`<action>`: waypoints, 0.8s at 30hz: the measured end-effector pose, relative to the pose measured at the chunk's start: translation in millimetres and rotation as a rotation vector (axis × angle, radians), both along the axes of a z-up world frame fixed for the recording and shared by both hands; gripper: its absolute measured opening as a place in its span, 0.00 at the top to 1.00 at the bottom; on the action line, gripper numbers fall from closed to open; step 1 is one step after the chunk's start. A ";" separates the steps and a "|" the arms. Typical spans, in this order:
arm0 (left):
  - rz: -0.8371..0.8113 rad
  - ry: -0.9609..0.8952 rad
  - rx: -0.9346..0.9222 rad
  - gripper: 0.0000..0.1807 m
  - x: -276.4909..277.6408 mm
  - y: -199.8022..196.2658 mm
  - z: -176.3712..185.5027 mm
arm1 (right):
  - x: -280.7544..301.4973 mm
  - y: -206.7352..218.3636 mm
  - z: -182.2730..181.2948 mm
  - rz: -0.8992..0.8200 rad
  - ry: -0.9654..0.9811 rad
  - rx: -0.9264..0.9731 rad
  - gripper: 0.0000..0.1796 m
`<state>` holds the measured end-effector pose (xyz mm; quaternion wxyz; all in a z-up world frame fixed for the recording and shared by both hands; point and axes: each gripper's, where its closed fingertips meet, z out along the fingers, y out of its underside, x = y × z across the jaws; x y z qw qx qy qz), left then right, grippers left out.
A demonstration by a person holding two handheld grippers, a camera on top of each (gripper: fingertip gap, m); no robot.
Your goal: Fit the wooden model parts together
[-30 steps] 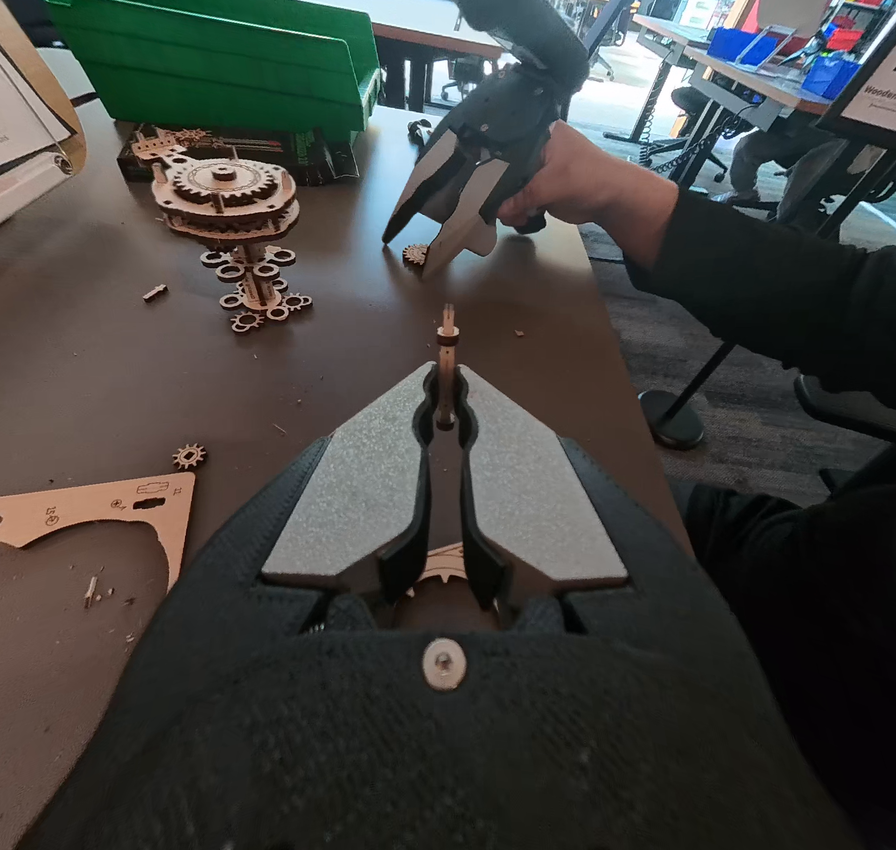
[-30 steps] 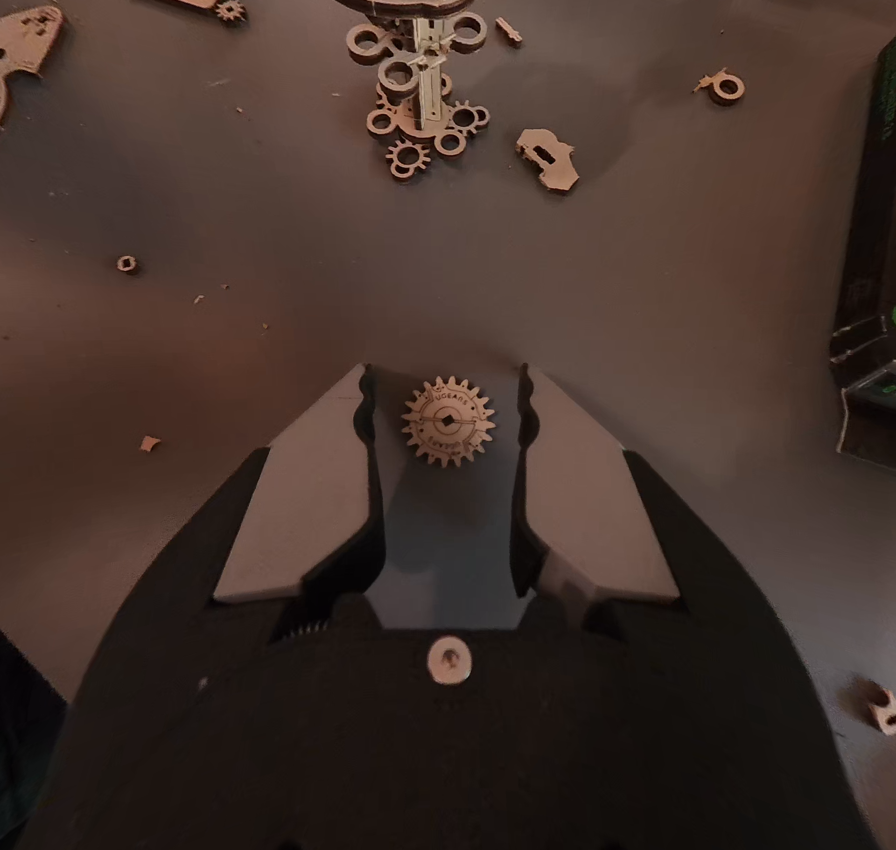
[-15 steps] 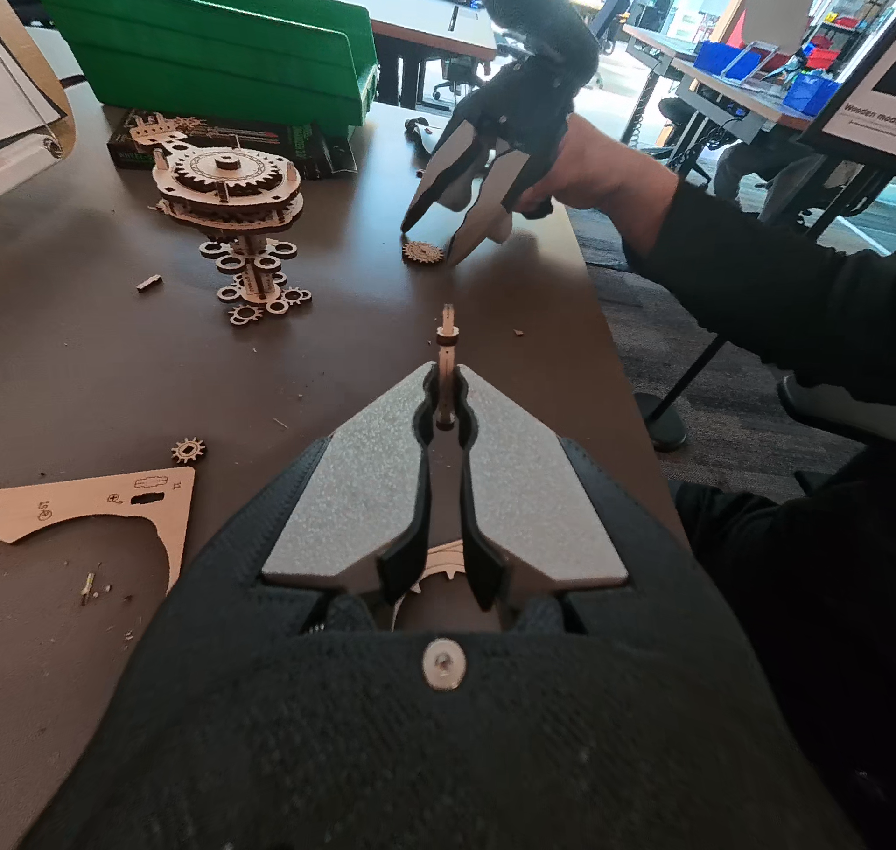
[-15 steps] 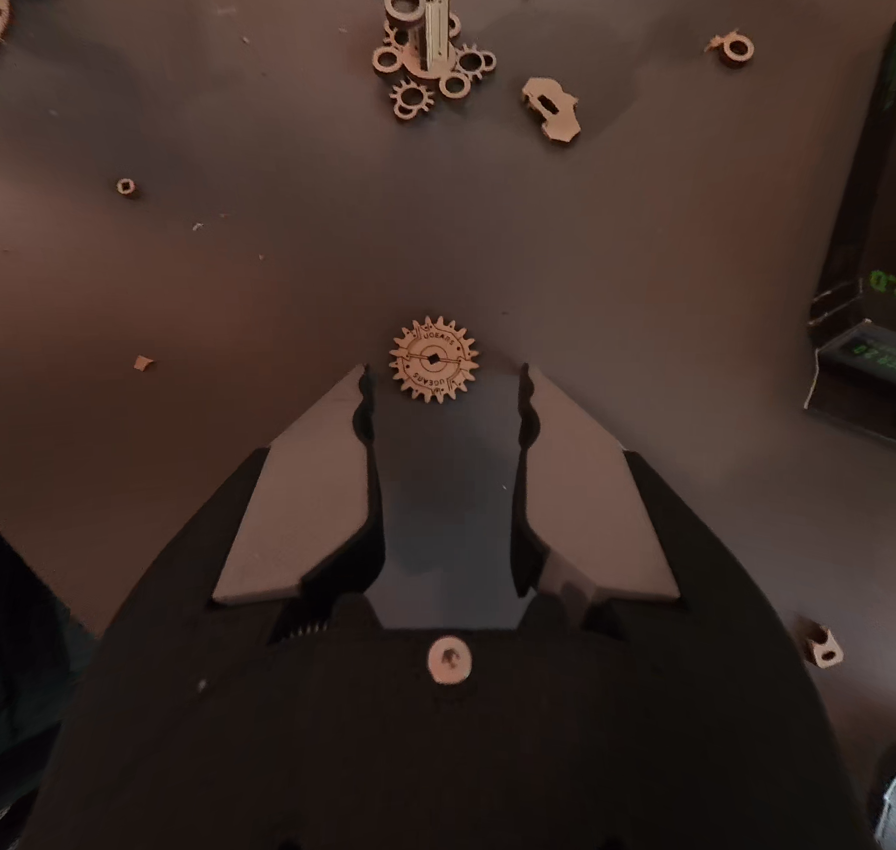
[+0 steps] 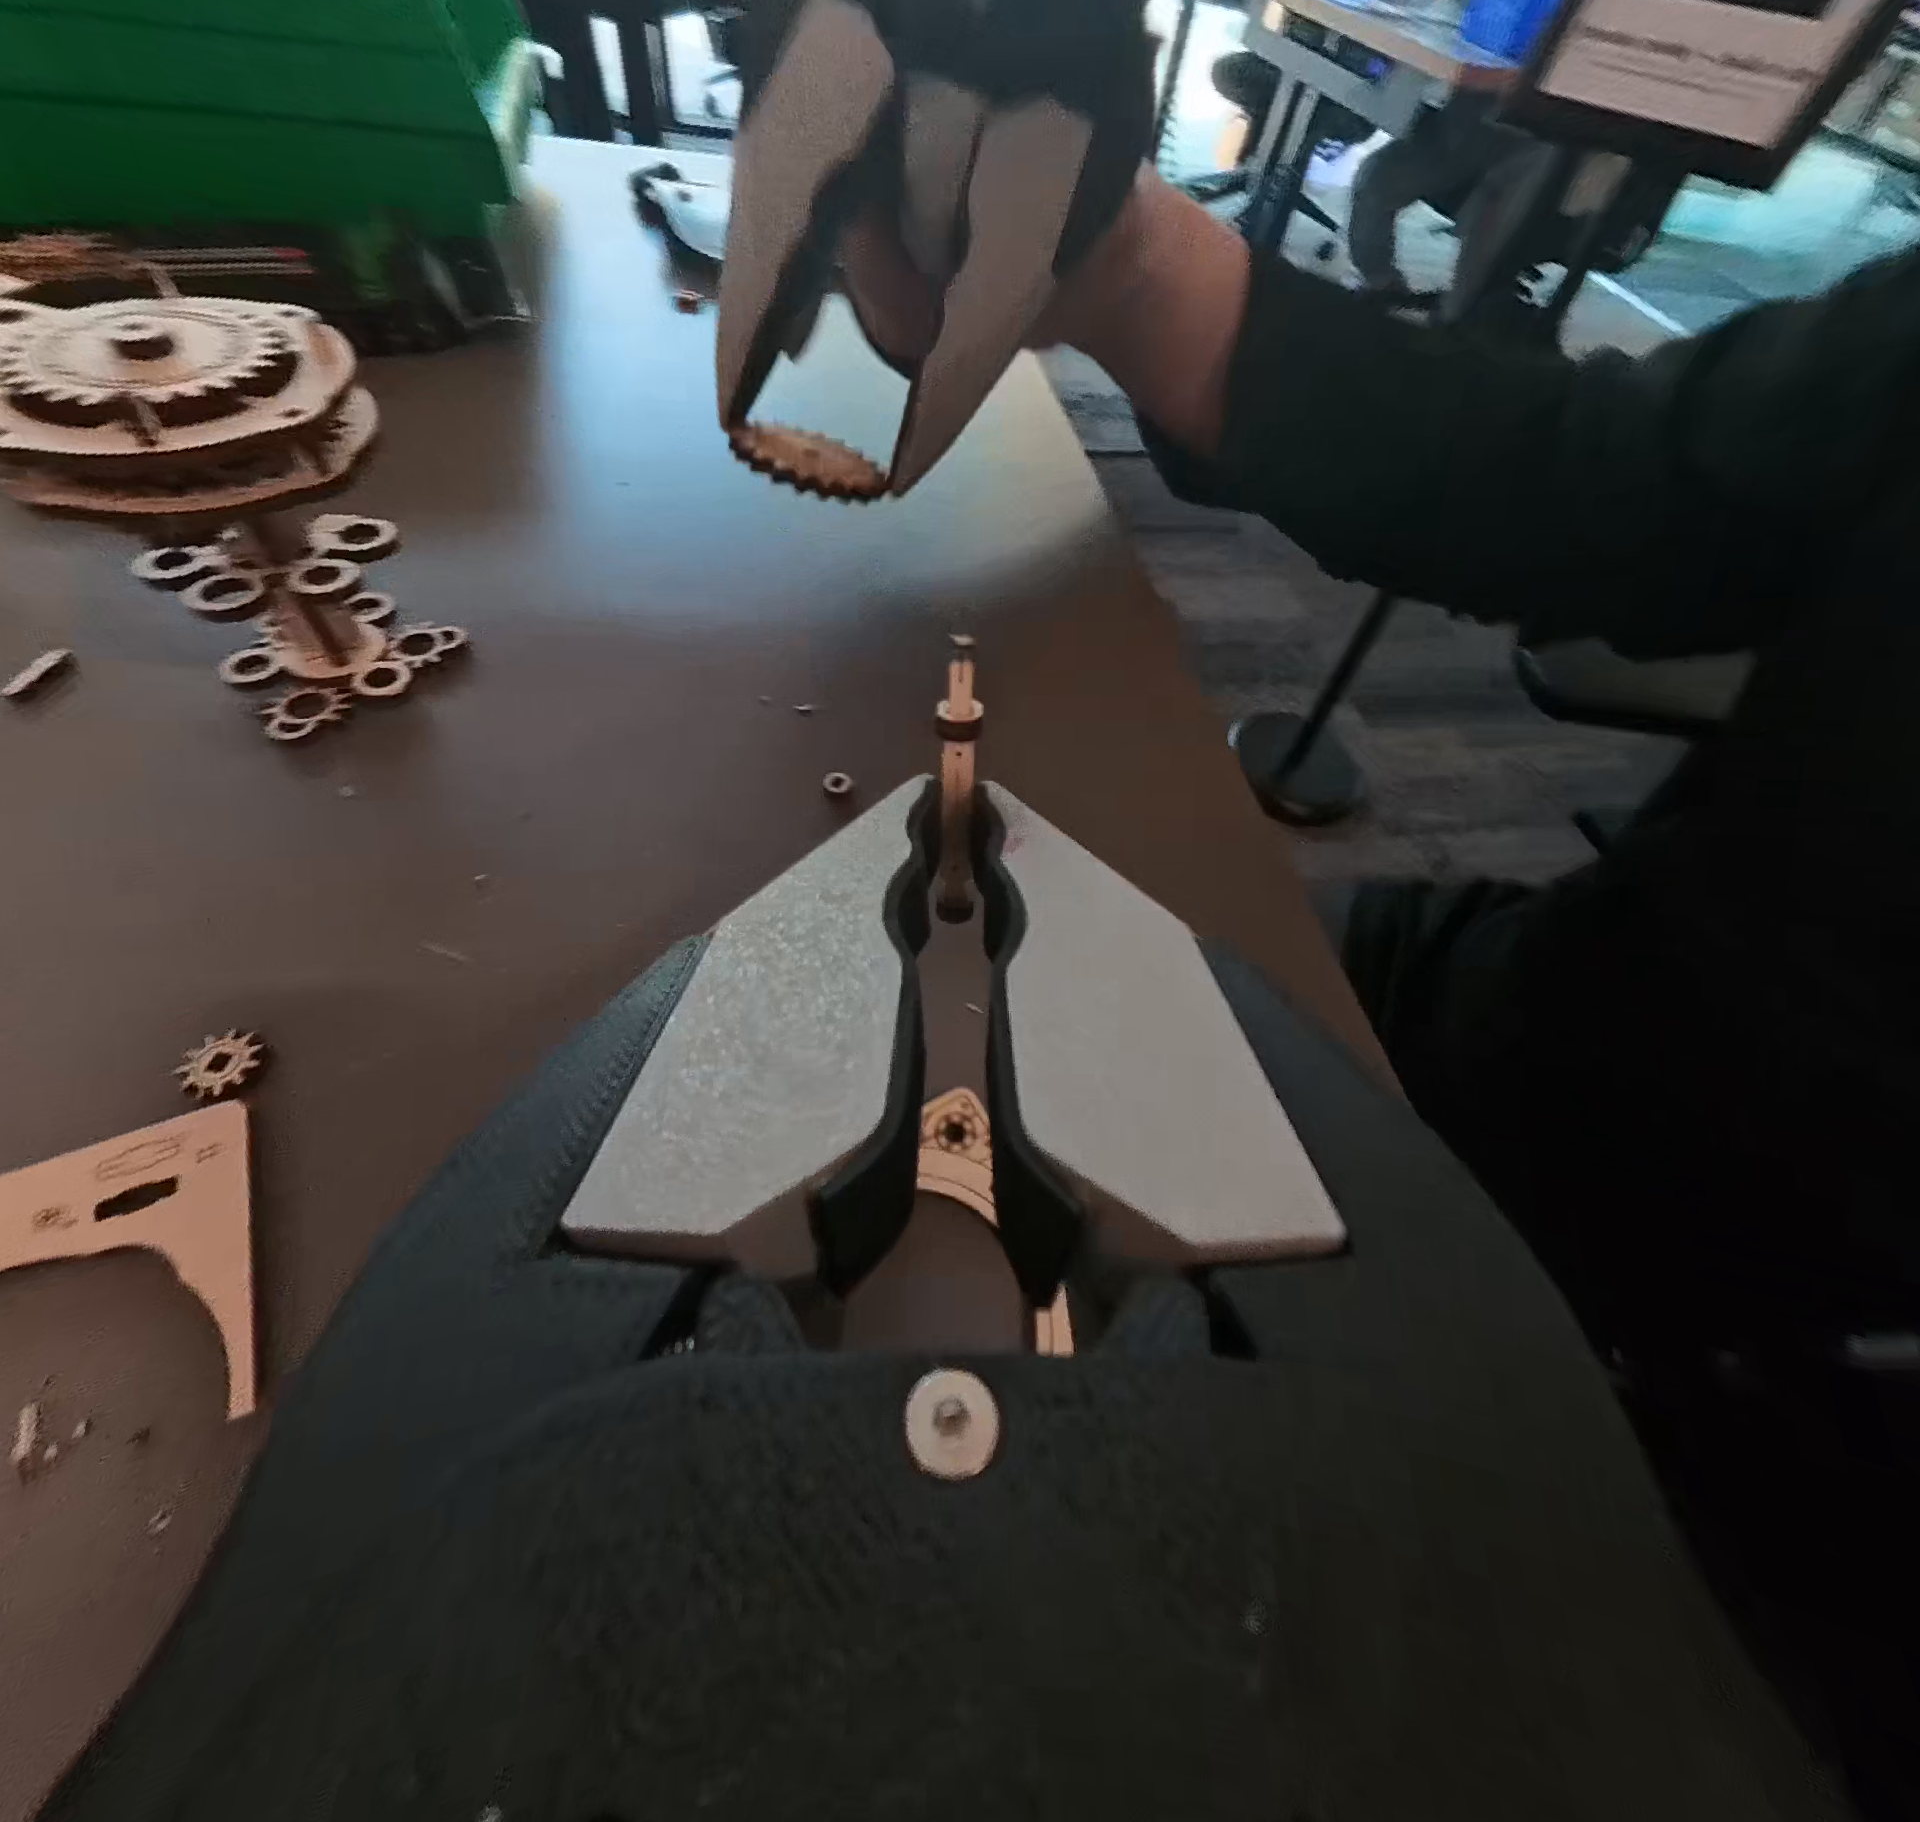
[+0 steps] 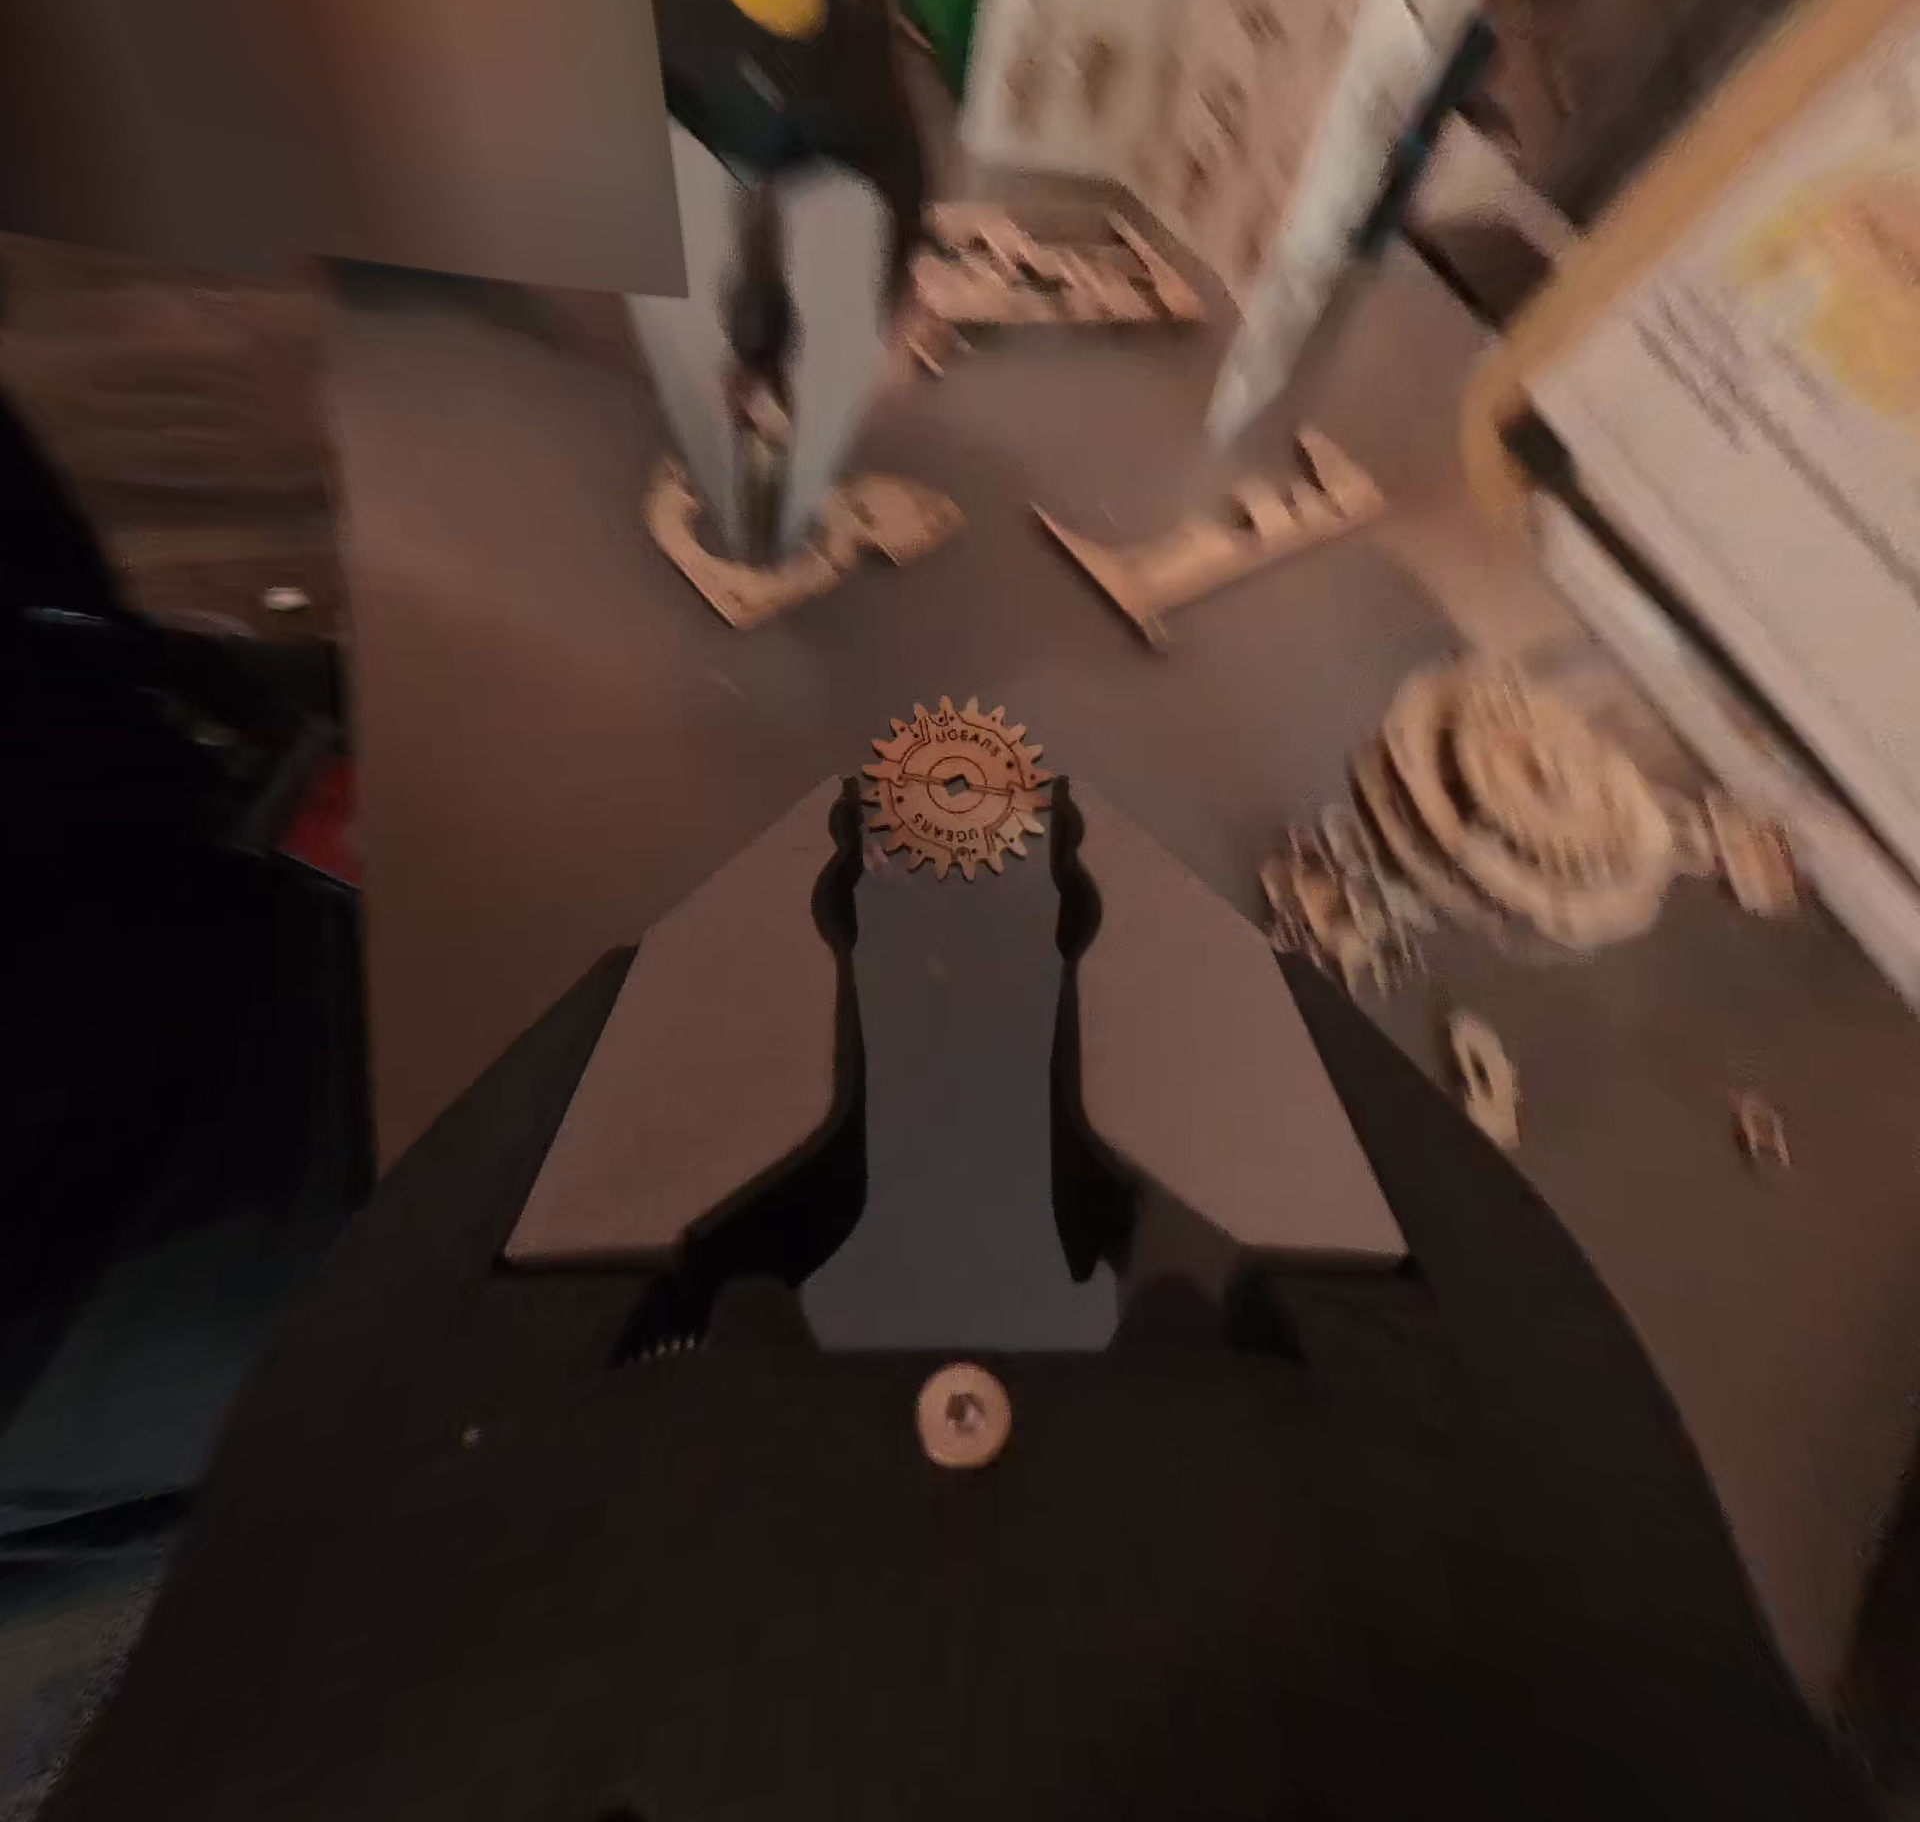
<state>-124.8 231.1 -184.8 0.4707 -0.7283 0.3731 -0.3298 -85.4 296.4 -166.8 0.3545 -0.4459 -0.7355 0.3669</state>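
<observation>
Left claw (image 5: 956,816) clamped on thin wooden axle (image 5: 958,733), held pointing up and away, tip free, presumably to take a wheel. Right claw (image 5: 810,447) closed across rim of small toothed gear (image 6: 954,787), lifted clear of bench (image 5: 582,567), above and beyond axle, centre hole exposed for threading. Not yet joined. Half-built gear model (image 5: 156,390) parked far left.

our left wrist view sits low over the table (image 5: 623,837), facing its far edge; our right wrist view looks steeply down, close. both share the gear assembly (image 5: 166,401) (image 6: 1538,816).
</observation>
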 end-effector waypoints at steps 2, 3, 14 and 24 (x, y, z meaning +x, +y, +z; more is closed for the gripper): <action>-0.069 0.007 0.023 0.99 1.2 -9.3 0.9 | -15.6 -38.6 23.4 0.178 0.027 0.002 0.82; -0.090 0.017 0.043 0.99 0.5 -12.1 1.0 | -22.5 -54.1 30.3 0.255 0.026 0.006 0.82; -0.241 0.007 0.133 0.99 2.3 -34.1 6.9 | -54.9 -96.8 34.0 0.541 -0.035 0.037 0.82; -0.040 0.062 0.021 0.99 -26.4 -4.5 -6.6 | -57.0 -19.9 -68.8 0.379 -0.391 0.171 0.81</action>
